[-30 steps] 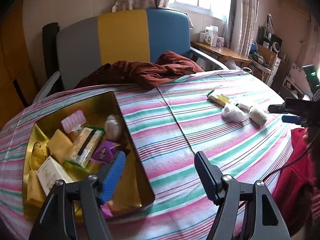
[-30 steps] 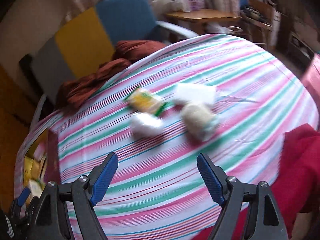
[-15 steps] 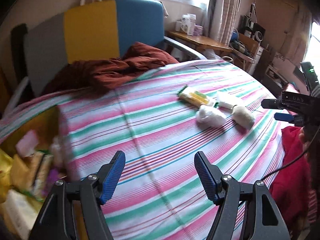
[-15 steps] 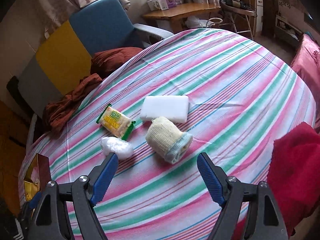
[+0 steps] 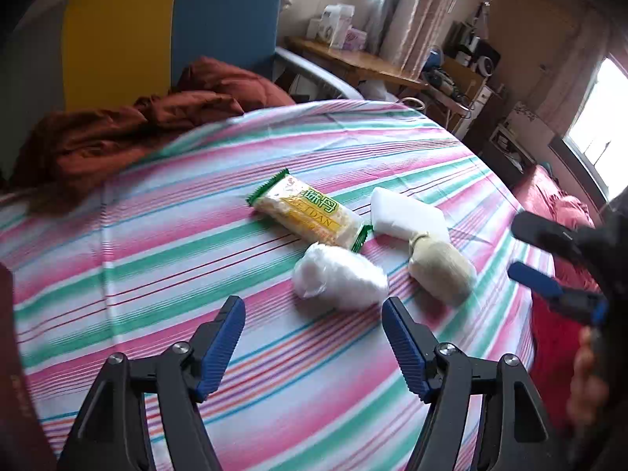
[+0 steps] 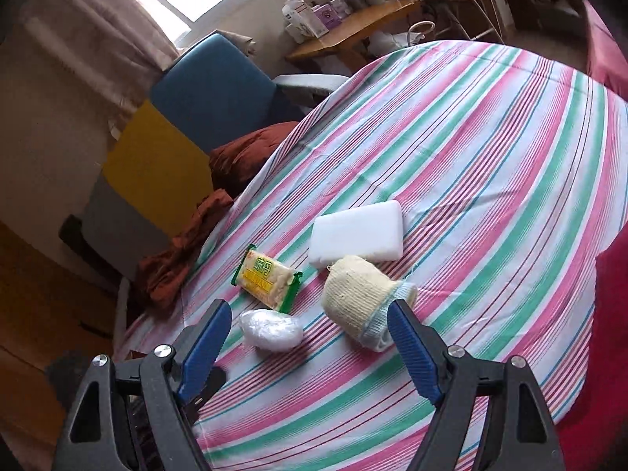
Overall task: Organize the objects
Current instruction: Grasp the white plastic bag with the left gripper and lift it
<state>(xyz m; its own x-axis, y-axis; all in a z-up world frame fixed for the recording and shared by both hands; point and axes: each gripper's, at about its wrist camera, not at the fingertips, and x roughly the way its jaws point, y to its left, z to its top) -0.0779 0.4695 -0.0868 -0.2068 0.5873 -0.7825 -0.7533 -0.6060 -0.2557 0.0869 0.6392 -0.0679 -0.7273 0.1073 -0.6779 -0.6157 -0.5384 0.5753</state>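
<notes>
On striped cloth (image 5: 165,259), snack packet (image 5: 310,214) reading "EIDAN", both tongs (image 5: 314,320) (image 6: 310,322) apart, empty.

1. Snack packet (image 5: 310,214), centre of the left wrist frame: green Chinese characters on the yellow-and-green wrapper, with Latin capitals beneath reading "…DAN"; the first letters are unclear.
2. The same snack packet (image 6: 268,282), lower centre of the right wrist frame: the print is repeated but too small to read.
3. Boxes (image 6: 310,15) at upper centre: print illegible.
</notes>
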